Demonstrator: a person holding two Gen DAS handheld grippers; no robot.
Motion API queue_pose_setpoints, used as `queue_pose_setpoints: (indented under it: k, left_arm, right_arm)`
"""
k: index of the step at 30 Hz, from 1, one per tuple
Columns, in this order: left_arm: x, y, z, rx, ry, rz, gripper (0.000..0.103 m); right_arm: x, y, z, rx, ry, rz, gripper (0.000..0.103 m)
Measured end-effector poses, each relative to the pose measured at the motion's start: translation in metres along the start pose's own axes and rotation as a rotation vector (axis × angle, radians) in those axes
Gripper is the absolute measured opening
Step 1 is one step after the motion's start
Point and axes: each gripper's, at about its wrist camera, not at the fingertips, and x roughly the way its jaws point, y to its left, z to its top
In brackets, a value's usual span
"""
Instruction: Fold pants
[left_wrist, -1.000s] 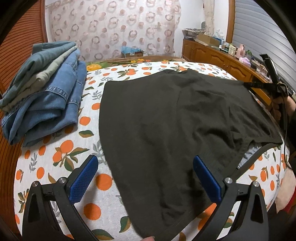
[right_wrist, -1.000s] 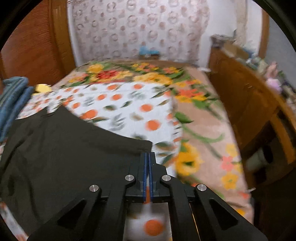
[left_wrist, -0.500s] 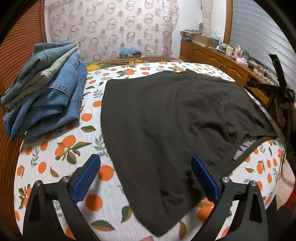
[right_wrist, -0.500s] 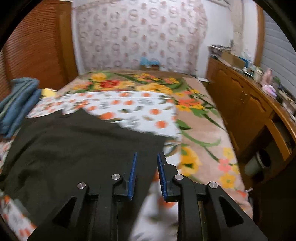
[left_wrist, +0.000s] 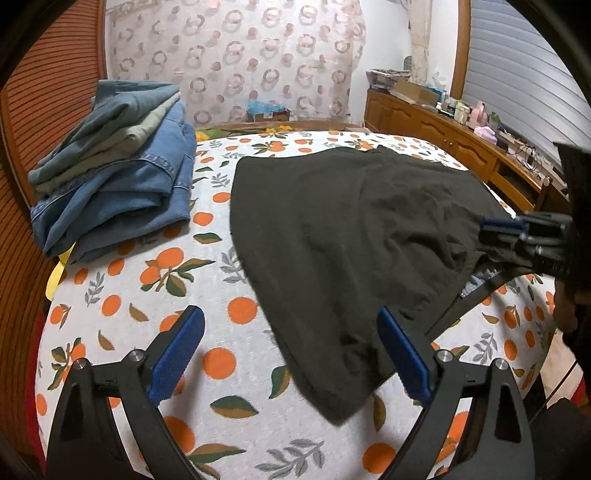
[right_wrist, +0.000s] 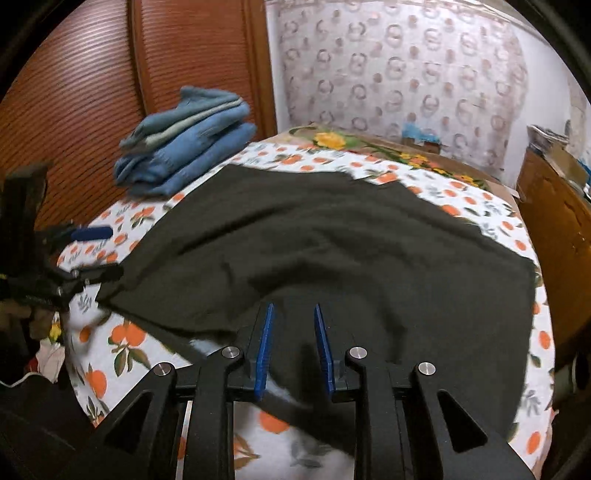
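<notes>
Dark pants (left_wrist: 343, 236) lie spread on the bed (left_wrist: 140, 295); my left gripper (left_wrist: 291, 354) closing from wide, right gripper (right_wrist: 291, 347) narrow, both empty. Risk: pinching the bedsheet with the hem would drag it

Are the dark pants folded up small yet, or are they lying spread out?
Spread out. The dark pants cover much of the orange-print bedsheet as one wide, flat piece, unlike the compact stack of folded jeans beside them.

My left hand-held gripper (left_wrist: 290, 350) hangs wide open, closing slightly, over the pants (left_wrist: 351, 236) near corner. My right hand-held gripper (right_wrist: 291, 345) is narrowly parted above the pants' near edge, empty.
</notes>
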Motion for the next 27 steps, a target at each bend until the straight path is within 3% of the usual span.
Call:
queue_pose_setpoints:
  k: [14, 20, 22, 27]
  left_arm:
    - [0.001, 0.005, -0.01, -0.022, 0.011, -0.015, 0.09]
    - [0.002, 0.003, -0.013, -0.021, 0.013, -0.023, 0.09]
    - [0.002, 0.001, -0.014, -0.02, 0.014, -0.024, 0.09]
    - [0.001, -0.001, -0.014, -0.015, 0.018, -0.017, 0.088]
  right_arm:
    - [0.003, -0.005, 0.013, -0.092, 0.046, 0.014, 0.028]
    - [0.011, -0.01, 0.012, -0.111, 0.064, -0.033, 0.028]
    - [0.009, -0.011, 0.012, -0.102, 0.049, -0.012, 0.002]
    - [-0.002, -0.007, 0.008, -0.088, 0.025, 0.042, 0.002]
